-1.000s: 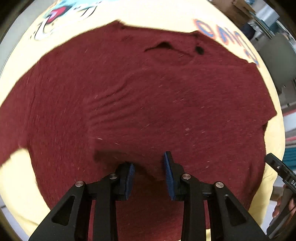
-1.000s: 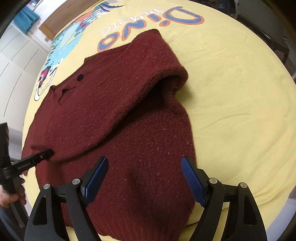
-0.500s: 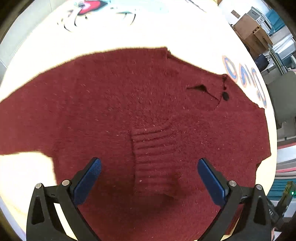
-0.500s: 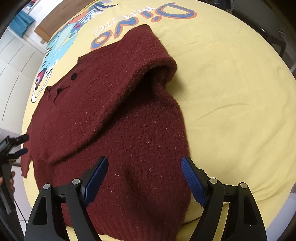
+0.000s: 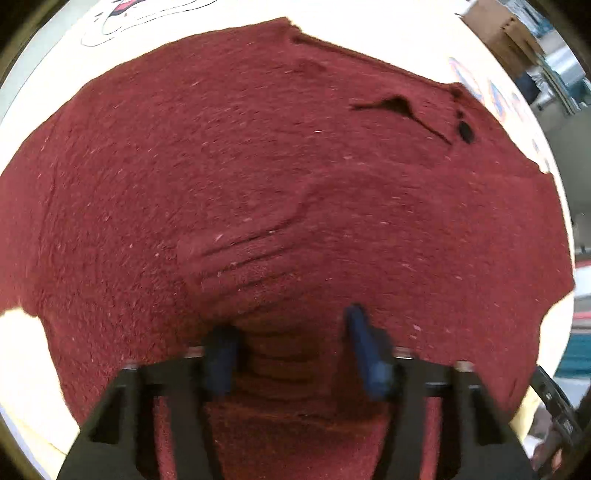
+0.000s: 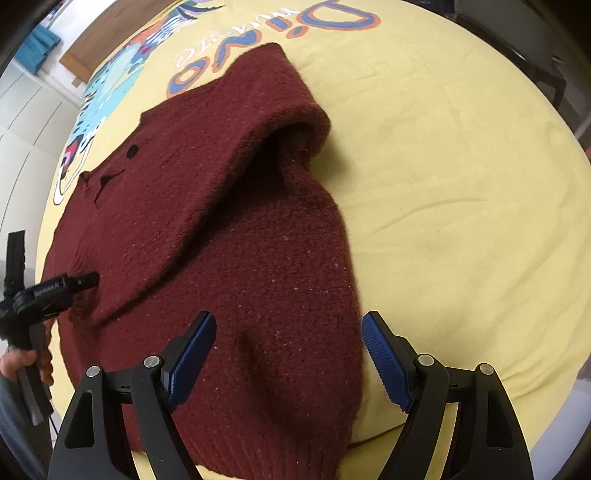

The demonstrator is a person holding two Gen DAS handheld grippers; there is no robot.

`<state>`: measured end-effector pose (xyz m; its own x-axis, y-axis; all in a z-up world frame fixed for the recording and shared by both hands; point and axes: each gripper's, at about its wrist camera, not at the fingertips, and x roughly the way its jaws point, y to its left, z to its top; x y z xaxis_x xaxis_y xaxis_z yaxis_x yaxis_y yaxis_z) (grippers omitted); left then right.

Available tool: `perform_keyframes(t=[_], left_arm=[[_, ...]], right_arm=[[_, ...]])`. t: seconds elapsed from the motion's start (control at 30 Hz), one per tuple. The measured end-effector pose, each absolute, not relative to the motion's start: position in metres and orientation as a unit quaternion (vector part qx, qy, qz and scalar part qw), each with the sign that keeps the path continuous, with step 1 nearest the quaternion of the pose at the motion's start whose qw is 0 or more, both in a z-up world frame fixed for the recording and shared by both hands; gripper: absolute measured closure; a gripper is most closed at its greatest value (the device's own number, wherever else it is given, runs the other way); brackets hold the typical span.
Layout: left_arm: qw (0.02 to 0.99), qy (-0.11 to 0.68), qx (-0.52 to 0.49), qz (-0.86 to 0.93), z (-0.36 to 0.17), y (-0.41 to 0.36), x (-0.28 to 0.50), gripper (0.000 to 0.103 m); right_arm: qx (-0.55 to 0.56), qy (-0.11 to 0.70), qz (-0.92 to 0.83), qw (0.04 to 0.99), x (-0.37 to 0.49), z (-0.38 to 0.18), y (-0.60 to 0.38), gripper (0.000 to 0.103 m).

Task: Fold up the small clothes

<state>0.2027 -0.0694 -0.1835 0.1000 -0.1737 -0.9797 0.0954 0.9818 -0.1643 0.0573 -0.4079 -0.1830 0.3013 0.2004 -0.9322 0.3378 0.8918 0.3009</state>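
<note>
A dark red knit sweater (image 6: 240,229) lies on a yellow printed bedsheet (image 6: 443,166), its right sleeve folded across the body. In the left wrist view the sweater (image 5: 258,166) fills the frame, with the ribbed cuff (image 5: 251,258) lying on the chest. My left gripper (image 5: 291,350) is down on the cuff, jaws partly closed around a bunch of its ribbed knit; the frame is blurred. It also shows in the right wrist view (image 6: 74,284) at the sweater's left edge. My right gripper (image 6: 288,354) is open and empty above the hem.
The sheet carries a cartoon dinosaur and "Dino" lettering (image 6: 258,48) beyond the collar. White cabinets (image 6: 22,122) and a wooden board (image 6: 96,55) stand past the bed. Cardboard boxes (image 5: 506,29) and shelving sit at the far right in the left wrist view.
My left gripper was wide open above the cuff half a second ago; it has dropped onto the cuff and its jaws have narrowed around the knit. The right gripper has barely moved.
</note>
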Motion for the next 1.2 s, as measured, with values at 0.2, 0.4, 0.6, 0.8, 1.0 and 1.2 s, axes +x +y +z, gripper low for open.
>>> perform_keyframes(t=[0.2, 0.4, 0.6, 0.8, 1.0, 1.2], left_arm=[[0.751, 0.647, -0.057, -0.121, -0.152, -0.049, 0.206, 0.092], [0.797, 0.587, -0.077, -0.122, -0.094, -0.026, 0.227, 0.092], [0.815, 0.571, -0.053, -0.083, -0.099, -0.007, 0.239, 0.092], [0.796, 0.599, -0.051, -0.076, -0.128, 0.032, 0.230, 0.092], [0.791, 0.604, -0.057, -0.077, -0.148, 0.032, 0.229, 0.092], [0.796, 0.598, -0.040, -0.085, -0.149, 0.025, 0.228, 0.091]], right_arm=[[0.221, 0.592, -0.047, 0.774, 0.060, -0.183, -0.408, 0.021], [0.210, 0.585, -0.062, 0.781, 0.071, -0.176, -0.418, 0.021], [0.186, 0.563, -0.064, 0.803, 0.109, -0.160, -0.423, 0.021], [0.184, 0.557, -0.043, 0.809, 0.162, -0.155, -0.421, 0.021], [0.180, 0.564, -0.015, 0.806, 0.216, -0.175, -0.413, 0.021], [0.188, 0.580, 0.006, 0.792, 0.233, -0.196, -0.409, 0.084]])
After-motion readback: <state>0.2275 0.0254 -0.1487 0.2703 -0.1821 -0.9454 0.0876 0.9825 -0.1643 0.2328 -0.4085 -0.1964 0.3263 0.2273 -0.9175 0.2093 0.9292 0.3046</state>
